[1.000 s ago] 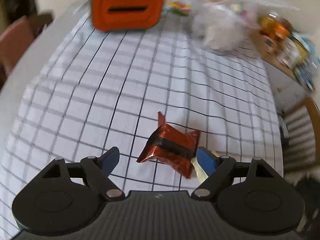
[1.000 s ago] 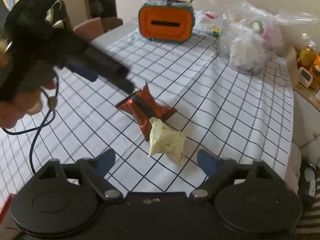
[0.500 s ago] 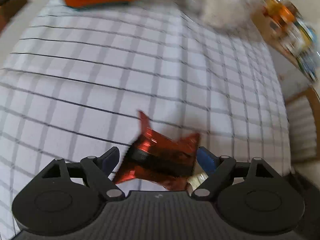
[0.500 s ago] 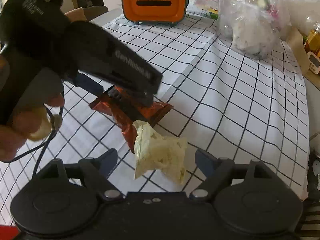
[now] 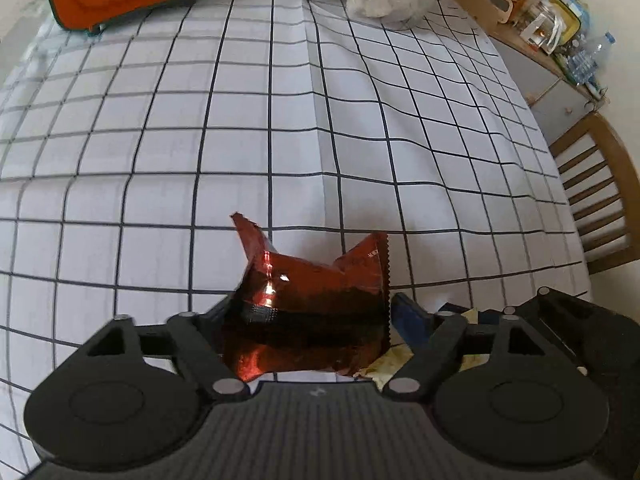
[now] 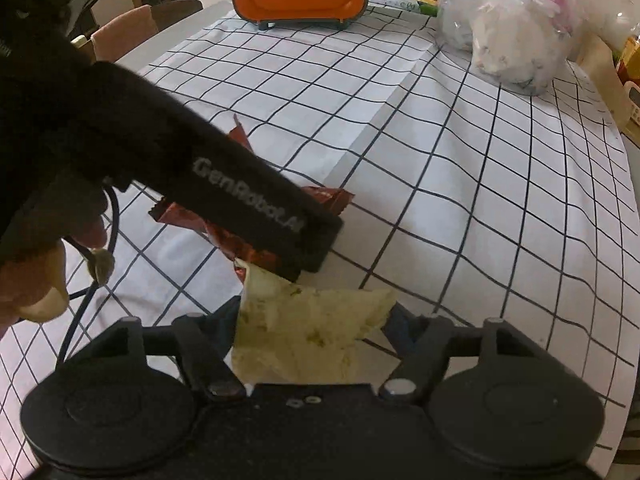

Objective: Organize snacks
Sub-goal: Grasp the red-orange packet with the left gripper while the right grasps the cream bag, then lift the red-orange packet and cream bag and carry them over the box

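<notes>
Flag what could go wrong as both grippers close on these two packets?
1. The red foil packet and pale yellow packet overlap; either closing gripper may drag the other's packet.
2. The left gripper and right gripper are crowded together, so they may collide.

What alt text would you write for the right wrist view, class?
The right gripper, jaws closing, straddles a pale yellow snack packet on a checked tablecloth. Just beyond, the left gripper comes down on a red foil packet.
</notes>
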